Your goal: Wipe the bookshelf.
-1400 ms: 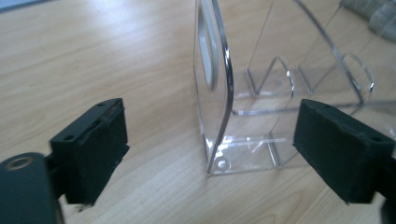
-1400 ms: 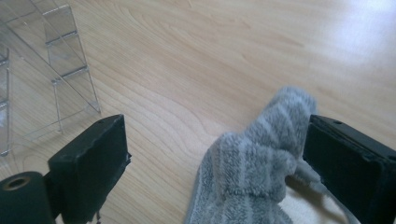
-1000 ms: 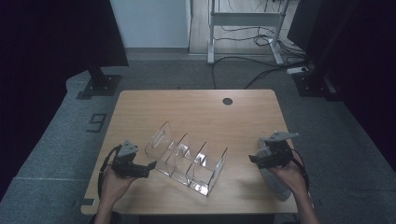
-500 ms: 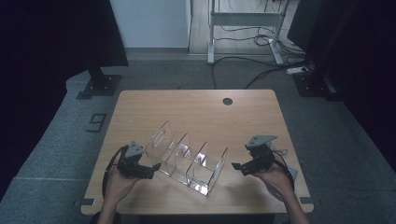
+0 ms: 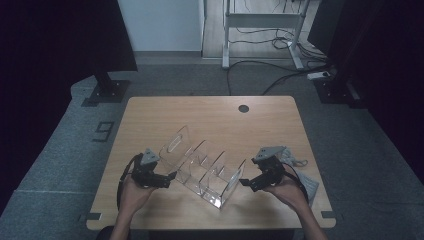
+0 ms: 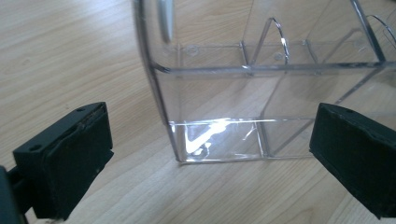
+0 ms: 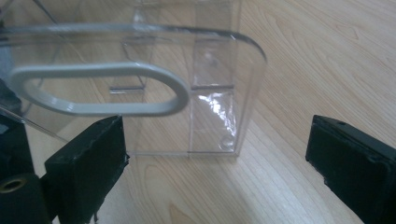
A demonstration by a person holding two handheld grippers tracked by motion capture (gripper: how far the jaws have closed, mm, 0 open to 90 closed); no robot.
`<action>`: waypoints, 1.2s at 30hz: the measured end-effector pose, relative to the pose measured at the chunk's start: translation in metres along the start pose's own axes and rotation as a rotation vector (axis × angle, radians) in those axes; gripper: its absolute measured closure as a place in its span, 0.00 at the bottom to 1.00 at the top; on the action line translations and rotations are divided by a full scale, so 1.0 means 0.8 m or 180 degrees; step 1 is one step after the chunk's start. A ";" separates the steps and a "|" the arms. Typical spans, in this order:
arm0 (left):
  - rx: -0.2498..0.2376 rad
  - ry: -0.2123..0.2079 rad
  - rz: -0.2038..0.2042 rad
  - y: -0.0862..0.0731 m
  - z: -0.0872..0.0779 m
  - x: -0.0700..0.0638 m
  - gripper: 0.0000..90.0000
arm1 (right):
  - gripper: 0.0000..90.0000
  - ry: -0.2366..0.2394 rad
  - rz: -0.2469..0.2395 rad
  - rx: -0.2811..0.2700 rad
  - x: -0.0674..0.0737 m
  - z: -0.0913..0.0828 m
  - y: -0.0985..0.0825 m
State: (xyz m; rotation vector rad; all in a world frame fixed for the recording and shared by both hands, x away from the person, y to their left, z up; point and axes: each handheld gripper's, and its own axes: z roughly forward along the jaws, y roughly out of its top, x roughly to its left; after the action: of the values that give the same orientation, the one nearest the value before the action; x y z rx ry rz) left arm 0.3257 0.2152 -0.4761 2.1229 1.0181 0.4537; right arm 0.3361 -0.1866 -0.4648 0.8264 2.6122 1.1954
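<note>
As both grippers gape, clear organizer [image 5: 205, 172] btwn them.

Clear, colourless acrylic divided organiser [image 5: 202, 170] with pale grey-edged handle slot [image 7: 100, 95]; light wood-grain worktop [image 5: 210, 115]; 2 black grippers, left [image 5: 172, 178] and right [image 5: 242, 182]; dark grey carpet floor [image 5: 65, 150].

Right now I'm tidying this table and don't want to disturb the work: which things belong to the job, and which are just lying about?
In the job:
- clear acrylic organizer, lying across the table's middle
- left gripper, open, at its left end
- right gripper, open, at its right end

Lying about:
- white cord and pale flat packet, near the table's right edge
</note>
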 end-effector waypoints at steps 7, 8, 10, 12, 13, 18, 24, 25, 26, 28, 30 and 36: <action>0.0011 -0.0145 -0.0076 0.003 0.012 -0.009 0.00 | 0.08 0.0116 -0.0068 -0.0143 0.012 0.001 0.007; 0.0017 -0.0152 -0.0074 0.004 0.013 -0.010 0.00 | 0.08 0.0140 -0.0090 -0.0143 0.014 0.000 0.008; 0.0016 -0.0173 -0.0066 0.005 0.016 -0.013 0.00 | 0.09 0.0140 -0.0121 -0.0131 0.016 0.000 0.009; 0.0017 -0.0144 -0.0046 0.006 0.016 -0.015 0.00 | 0.12 0.0085 -0.0185 -0.0133 0.019 0.000 0.009; 0.0008 -0.0141 -0.0057 0.006 0.017 -0.015 0.00 | 0.14 0.0052 -0.0214 -0.0130 0.019 0.000 0.009; -0.0024 -0.0200 -0.0043 0.010 0.017 -0.022 0.00 | 0.24 -0.0008 -0.0239 -0.0209 0.019 -0.005 0.009; 0.0007 -0.0181 0.0073 0.016 0.022 -0.035 0.00 | 0.35 0.0011 -0.0253 -0.0264 0.020 -0.009 0.008; 0.0009 -0.0182 0.0087 0.017 0.022 -0.037 0.00 | 0.36 0.0022 -0.0246 -0.0270 0.020 -0.009 0.008; 0.0010 -0.0183 0.0099 0.017 0.023 -0.038 0.00 | 0.37 0.0035 -0.0236 -0.0277 0.019 -0.010 0.008; 0.0010 -0.0179 0.0115 0.018 0.023 -0.041 0.00 | 0.38 0.0058 -0.0221 -0.0287 0.019 -0.010 0.008; 0.0009 -0.0178 0.0128 0.019 0.024 -0.042 0.00 | 0.38 0.0088 -0.0194 -0.0290 0.021 -0.009 0.008; 0.0014 -0.0169 0.0112 0.018 0.024 -0.041 0.00 | 0.39 0.0151 -0.0215 -0.0272 0.027 -0.007 0.011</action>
State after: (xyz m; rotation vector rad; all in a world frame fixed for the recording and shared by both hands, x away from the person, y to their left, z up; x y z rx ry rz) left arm 0.3239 0.1743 -0.4782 2.1483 0.9541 0.4102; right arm 0.3197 -0.1738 -0.4532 0.6967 2.5831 1.3130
